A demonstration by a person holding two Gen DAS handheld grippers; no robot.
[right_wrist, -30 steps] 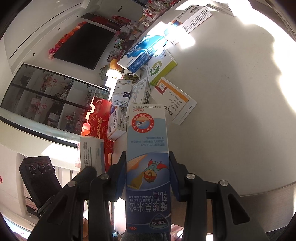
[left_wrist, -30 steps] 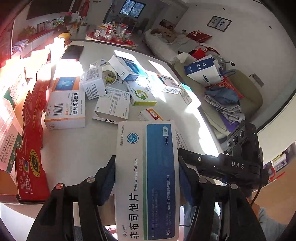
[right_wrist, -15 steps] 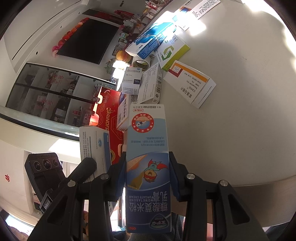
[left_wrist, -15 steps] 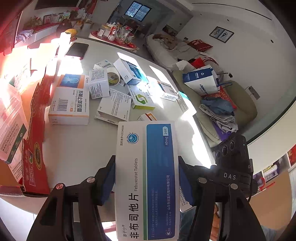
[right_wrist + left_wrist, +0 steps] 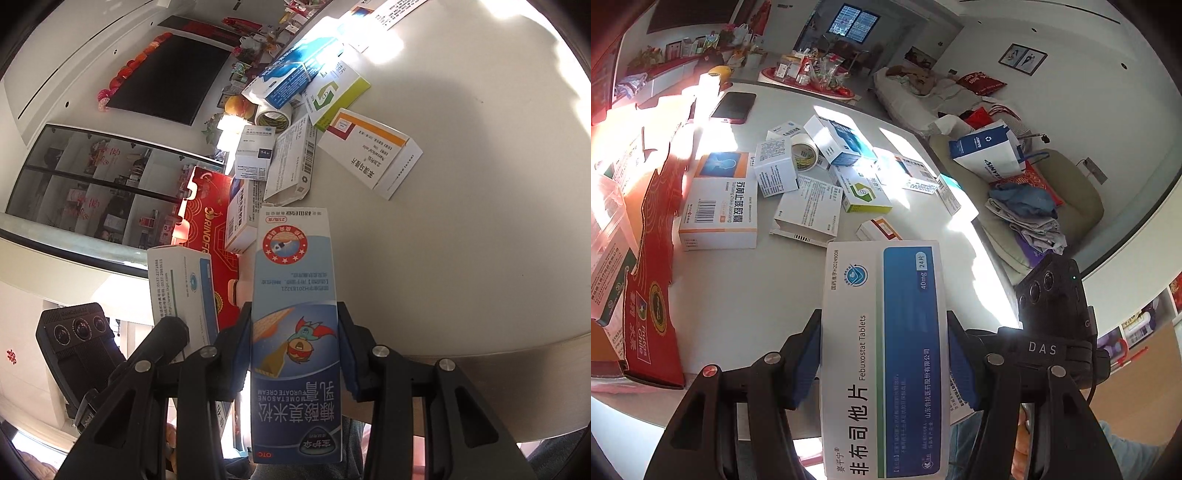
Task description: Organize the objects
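My left gripper [image 5: 884, 354] is shut on a white and blue Febuxostat tablet box [image 5: 884, 343], held above the near edge of the white table [image 5: 738, 295]. My right gripper [image 5: 295, 347] is shut on a blue mometasone cream box [image 5: 295, 332], held over the table's near edge [image 5: 480, 295]. The Febuxostat box also shows in the right wrist view [image 5: 181, 284], with the left gripper's body [image 5: 74, 343] below it. Several medicine boxes [image 5: 820, 173] and a roll of tape [image 5: 803, 157] lie scattered on the table.
A red cardboard carton [image 5: 653, 258] stands open at the table's left, also seen from the right wrist [image 5: 210, 232]. A black phone [image 5: 733, 107] lies at the far side. A sofa with clothes and bags [image 5: 1027, 199] is to the right of the table.
Both grippers have drawn back and up from the table with their boxes still held. The boxes on the table look smaller and farther.
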